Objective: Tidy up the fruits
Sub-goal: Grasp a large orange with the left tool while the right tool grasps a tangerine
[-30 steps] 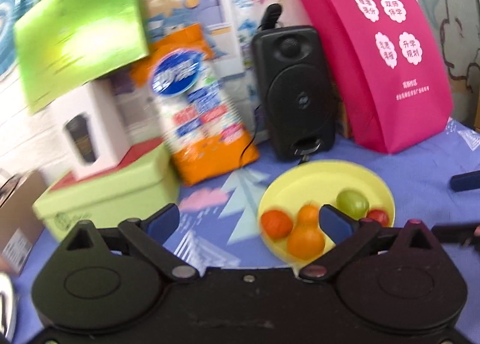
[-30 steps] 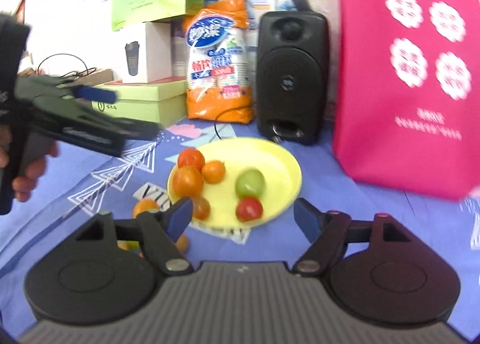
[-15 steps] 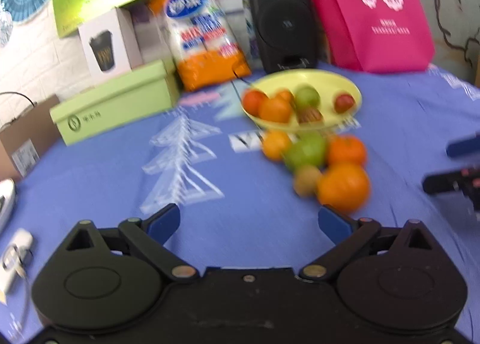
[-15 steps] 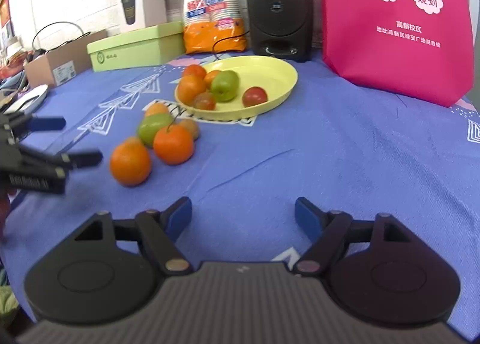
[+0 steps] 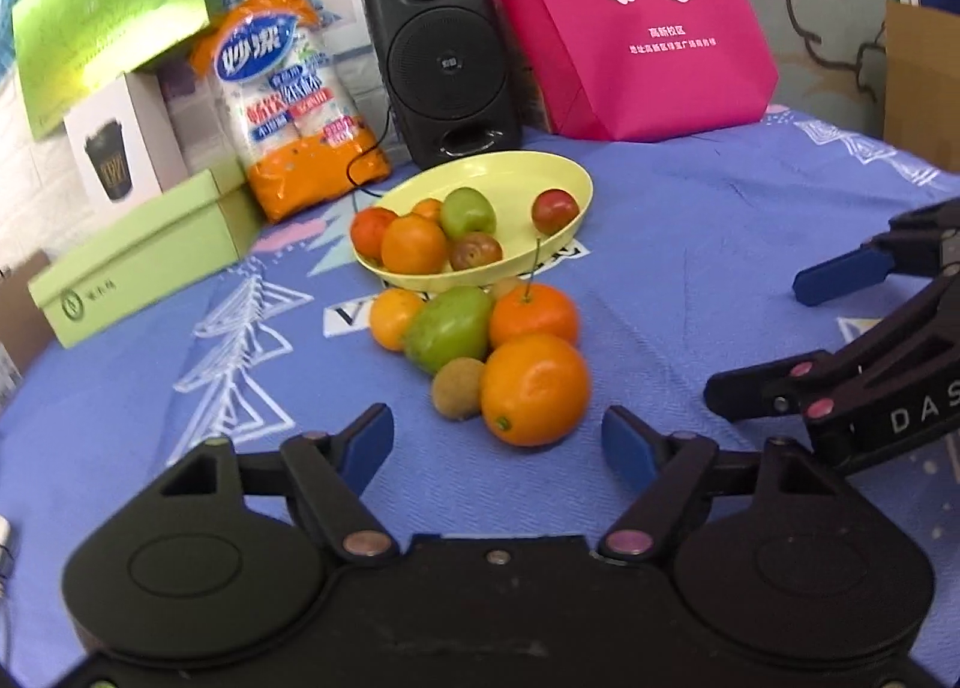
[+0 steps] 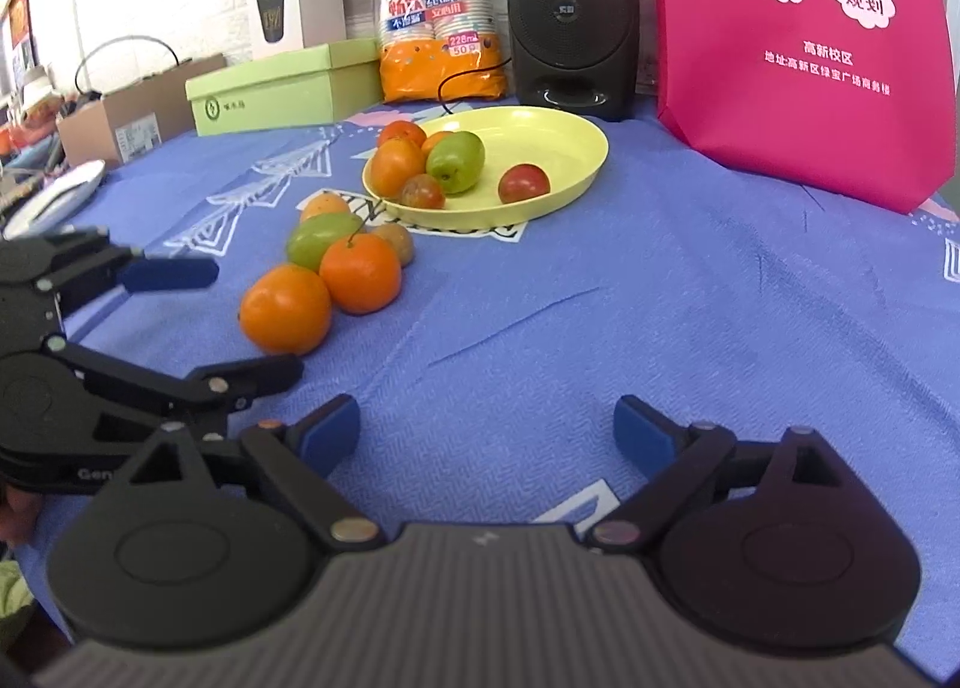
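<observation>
A: Covering the tabletop (image 5: pixel 690 280): a blue-violet woven cloth with white line-drawn triangles, creased ahead of the right gripper (image 6: pixel 486 430).

B: Backed by clutter against a pale wall: matte black speaker (image 5: pixel 447 58), stiff magenta bag (image 5: pixel 630 16) printed with white flowers, glossy orange-and-white pack of paper cups (image 5: pixel 294 100), flat pale green box (image 5: pixel 144 250), white carton with a cup printed on it (image 5: pixel 120 148).

A: Beyond both grippers, near the speaker: round shallow yellow plate (image 5: pixel 540 178), smooth plastic look, holding small oranges, a green oval fruit and two red-brown ones.

B: Heaped on the cloth just short of the plate, touching one another: large orange (image 5: pixel 534 391) with dimpled skin, stemmed orange (image 5: pixel 533 313) behind it, green mango-shaped fruit (image 5: pixel 450 328), fuzzy brown kiwi (image 5: pixel 459 388), small orange (image 5: pixel 396 319).

A: Left gripper (image 5: pixel 498 445) spread wide, blue-padded fingers (image 5: pixel 366 442) empty, low over the cloth, large orange just ahead between the tips.

B: Right gripper likewise spread and empty, bare cloth between its pads; fruit heap ahead and to its left, beside the other tool.
</observation>
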Available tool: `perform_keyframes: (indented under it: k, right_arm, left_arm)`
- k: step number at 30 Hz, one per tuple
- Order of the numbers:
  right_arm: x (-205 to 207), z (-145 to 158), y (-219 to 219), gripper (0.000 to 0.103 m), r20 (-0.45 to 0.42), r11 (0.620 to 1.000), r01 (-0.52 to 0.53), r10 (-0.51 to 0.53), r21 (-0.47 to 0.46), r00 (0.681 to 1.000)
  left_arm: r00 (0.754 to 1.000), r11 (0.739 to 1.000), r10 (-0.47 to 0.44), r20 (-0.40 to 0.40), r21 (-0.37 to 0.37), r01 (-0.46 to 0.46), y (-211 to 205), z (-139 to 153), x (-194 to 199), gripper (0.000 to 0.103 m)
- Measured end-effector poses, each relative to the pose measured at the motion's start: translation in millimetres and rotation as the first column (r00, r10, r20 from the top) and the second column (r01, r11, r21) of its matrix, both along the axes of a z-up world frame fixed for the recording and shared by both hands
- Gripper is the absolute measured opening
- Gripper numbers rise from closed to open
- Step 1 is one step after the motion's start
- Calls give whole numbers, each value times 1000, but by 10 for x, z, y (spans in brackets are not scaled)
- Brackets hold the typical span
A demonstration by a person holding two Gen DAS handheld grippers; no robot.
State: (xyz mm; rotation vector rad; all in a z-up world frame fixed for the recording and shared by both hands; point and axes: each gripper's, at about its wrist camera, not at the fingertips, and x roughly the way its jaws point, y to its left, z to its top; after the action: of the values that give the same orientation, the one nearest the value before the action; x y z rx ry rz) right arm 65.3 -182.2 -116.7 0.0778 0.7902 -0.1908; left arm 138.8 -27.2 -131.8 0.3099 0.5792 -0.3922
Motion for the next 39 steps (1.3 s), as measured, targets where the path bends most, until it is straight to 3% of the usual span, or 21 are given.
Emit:
perform_keyframes:
  k: [3, 7, 17, 18, 21, 25, 27, 35, 39]
  right_arm:
    - [-4, -7, -17, 94, 6, 1000, 1, -1, 5, 1000]
    - [-29, 11, -46, 94, 2, 1000, 14, -14, -10, 1000]
    - [-99, 6, -138, 97, -9, 999, 46, -46, -29, 999]
    - [-98, 7, -145, 98, -9, 999, 47, -47, -25, 999]
    - [-85, 15, -142, 97, -16, 999, 36, -36, -33, 999]
    - [-29, 40, -114, 97, -30, 998, 21, -23, -55, 999]
    - [28, 55, -79, 97, -28, 998, 11, -13, -59, 1000]
    - [528, 70, 296, 82, 10, 992, -86, 87, -91, 996]
    - [814, -35, 462, 71, -40, 980, -106, 100, -169, 994]
  left_arm:
    - [1000, 1000, -1, -6, -5, 1, -48, -15, 20, 72]
    - [999, 999, -19, -49, -44, 16, -110, 15, 134, 50]
    - [999, 999, -34, -17, -18, 34, -249, -42, 197, 57]
    - [999, 999, -37, -19, -21, 36, -251, -45, 210, 57]
    - [999, 999, -33, -27, -14, 33, -211, -22, 226, 41]
    - [1000, 1000, 5, -15, 20, -5, -35, -12, 178, 41]
    - [999, 999, 43, -27, -2, -43, 146, 7, 164, 41]
    - [992, 992, 122, -34, -28, -123, 590, 16, 195, 41]
    - [992, 992, 124, -6, -2, -124, 561, -40, 161, 41]
